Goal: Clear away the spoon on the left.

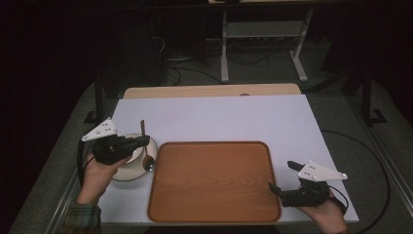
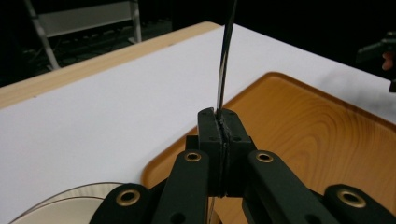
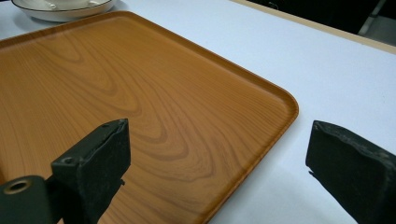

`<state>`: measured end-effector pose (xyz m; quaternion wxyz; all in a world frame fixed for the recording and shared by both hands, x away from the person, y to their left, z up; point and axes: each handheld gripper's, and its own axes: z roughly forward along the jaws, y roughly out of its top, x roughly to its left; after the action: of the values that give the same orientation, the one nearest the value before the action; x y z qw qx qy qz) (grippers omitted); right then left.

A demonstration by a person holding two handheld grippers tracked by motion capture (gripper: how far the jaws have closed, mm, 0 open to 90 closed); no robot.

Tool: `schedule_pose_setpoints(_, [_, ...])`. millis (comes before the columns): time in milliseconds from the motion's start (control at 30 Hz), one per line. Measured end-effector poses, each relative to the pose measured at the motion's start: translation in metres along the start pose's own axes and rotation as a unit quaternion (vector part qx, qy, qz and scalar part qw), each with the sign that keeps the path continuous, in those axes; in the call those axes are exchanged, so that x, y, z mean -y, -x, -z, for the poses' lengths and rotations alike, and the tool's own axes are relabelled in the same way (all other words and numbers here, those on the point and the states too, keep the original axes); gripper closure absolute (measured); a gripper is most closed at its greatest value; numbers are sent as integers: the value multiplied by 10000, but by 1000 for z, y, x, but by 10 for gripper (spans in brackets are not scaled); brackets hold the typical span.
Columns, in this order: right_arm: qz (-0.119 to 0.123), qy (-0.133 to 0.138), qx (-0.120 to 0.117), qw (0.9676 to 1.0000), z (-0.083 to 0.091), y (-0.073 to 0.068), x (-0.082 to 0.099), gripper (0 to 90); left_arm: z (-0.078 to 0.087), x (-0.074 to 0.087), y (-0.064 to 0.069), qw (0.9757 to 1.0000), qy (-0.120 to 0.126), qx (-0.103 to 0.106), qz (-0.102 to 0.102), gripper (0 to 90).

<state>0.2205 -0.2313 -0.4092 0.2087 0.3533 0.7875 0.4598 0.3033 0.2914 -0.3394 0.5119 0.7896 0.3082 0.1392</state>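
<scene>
left claw point(image 2: 219, 122) clamps spoon point(image 2: 226, 56) | above plate point(image 1: 134, 163) | beside tray point(image 1: 214, 180)

Dim room, dark beyond the lit work area. Grey carpeted floor point(image 1: 253, 73) all around. White sheet point(image 1: 214, 119) spread over a pale wooden desk point(image 1: 209, 90), bare wood showing along the far edge. Behind it, a white metal frame point(image 1: 263, 39) on splayed feet, with a low shelf. Loose black cables point(image 1: 185, 73) snaking across the floor near the frame. Dark metal uprights point(image 1: 99, 95) flanking the desk on both sides.
</scene>
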Motion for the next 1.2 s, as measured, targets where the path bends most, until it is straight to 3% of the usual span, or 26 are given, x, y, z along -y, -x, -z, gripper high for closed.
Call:
schedule_pose_setpoints(333, [-6,-2,2,10000,1,1,0,59,-12,9,17,9992,-324,190,-150,884])
schedule_pose_setpoints(733, [4,-13,1,10000,0,0,1,59,-26,28,34,9962,-728,391,-257,884])
schedule_pose_setpoints(1200, [-2,-11,-5,10000,-1,0,0,60,-41,33,43,9938,-893,578,-321,883])
